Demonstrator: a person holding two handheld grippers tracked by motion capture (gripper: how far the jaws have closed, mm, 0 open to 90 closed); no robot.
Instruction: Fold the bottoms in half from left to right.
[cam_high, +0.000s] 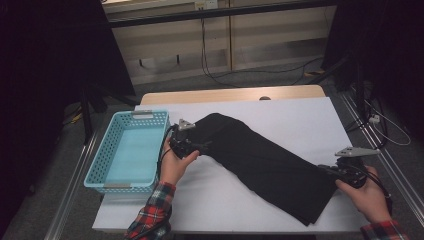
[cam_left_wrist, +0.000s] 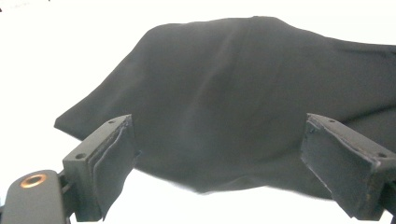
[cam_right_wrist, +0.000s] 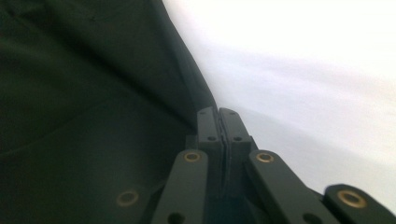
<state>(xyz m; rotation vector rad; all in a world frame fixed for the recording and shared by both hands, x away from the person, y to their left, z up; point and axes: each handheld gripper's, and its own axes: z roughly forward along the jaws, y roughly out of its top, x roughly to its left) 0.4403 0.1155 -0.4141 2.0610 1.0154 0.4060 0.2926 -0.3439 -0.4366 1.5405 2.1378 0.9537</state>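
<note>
A black cloth (cam_high: 265, 160) lies folded in a long band across the white table cover (cam_high: 300, 115), running from the upper left to the lower right. My left gripper (cam_high: 202, 146) sits at the cloth's left end, jaws wide open. In the left gripper view the cloth (cam_left_wrist: 224, 93) lies between and beyond the open left gripper (cam_left_wrist: 217, 121), and the pads (cam_left_wrist: 112, 154) are not pressing on it. My right gripper (cam_high: 325, 169) is at the cloth's right edge. In the right gripper view the right gripper (cam_right_wrist: 218, 112) is shut, with the cloth (cam_right_wrist: 84, 93) edge running into the tips.
A light blue plastic basket (cam_high: 100, 165) stands at the table's left side, close to my left hand. The wooden table edge (cam_high: 230, 94) shows at the back. Cables and dark stands (cam_high: 360, 100) are on the floor beyond and to the right.
</note>
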